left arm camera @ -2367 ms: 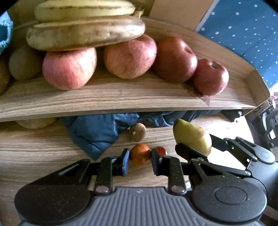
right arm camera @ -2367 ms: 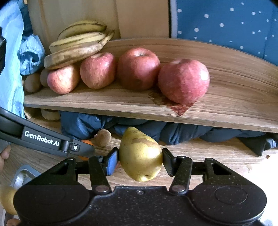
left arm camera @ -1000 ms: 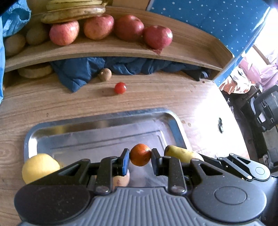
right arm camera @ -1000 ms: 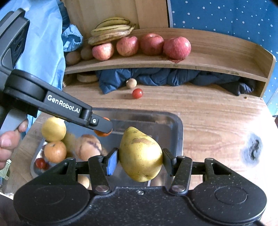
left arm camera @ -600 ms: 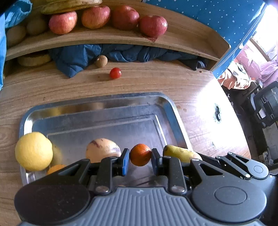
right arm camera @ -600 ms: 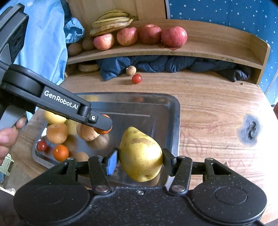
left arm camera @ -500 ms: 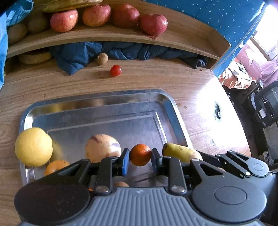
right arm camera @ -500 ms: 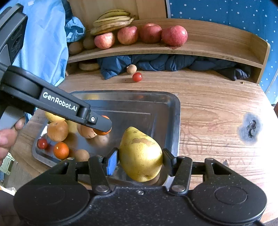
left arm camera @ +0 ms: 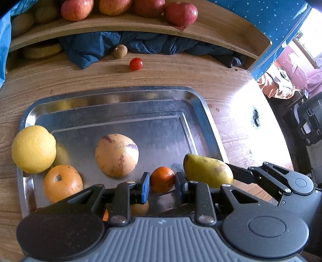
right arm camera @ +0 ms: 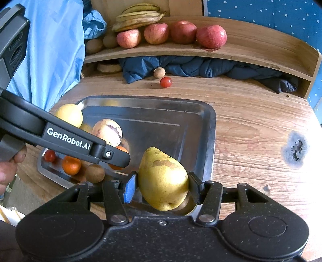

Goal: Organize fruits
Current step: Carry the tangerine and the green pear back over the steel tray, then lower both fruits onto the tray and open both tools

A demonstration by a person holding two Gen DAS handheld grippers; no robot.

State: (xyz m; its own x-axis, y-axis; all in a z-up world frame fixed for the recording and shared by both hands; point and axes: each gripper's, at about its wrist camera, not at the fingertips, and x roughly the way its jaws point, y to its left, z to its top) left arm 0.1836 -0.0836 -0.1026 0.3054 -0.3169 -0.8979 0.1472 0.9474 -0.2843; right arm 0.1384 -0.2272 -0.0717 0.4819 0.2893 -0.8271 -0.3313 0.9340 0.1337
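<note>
My left gripper (left arm camera: 162,184) is shut on a small orange tangerine (left arm camera: 162,179) and holds it over the near part of the steel tray (left arm camera: 203,108). My right gripper (right arm camera: 162,186) is shut on a yellow pear (right arm camera: 163,179), over the tray's near right corner (right arm camera: 209,141). The pear also shows in the left wrist view (left arm camera: 207,170). In the tray lie a yellow lemon (left arm camera: 33,149), an orange (left arm camera: 62,182), a pale streaked melon-like fruit (left arm camera: 116,154) and other small fruits.
A cherry tomato (left arm camera: 136,64) and a small brown fruit (left arm camera: 120,51) lie on the wooden table beyond the tray. A blue cloth (right arm camera: 191,67) sits under the shelf (right arm camera: 251,52), which holds apples (right arm camera: 211,36) and bananas (right arm camera: 138,17).
Both grippers have pulled back from the shelf to over the tray and have sunk lower toward it, each still holding its fruit. More of the tray's fruit is now in view.
</note>
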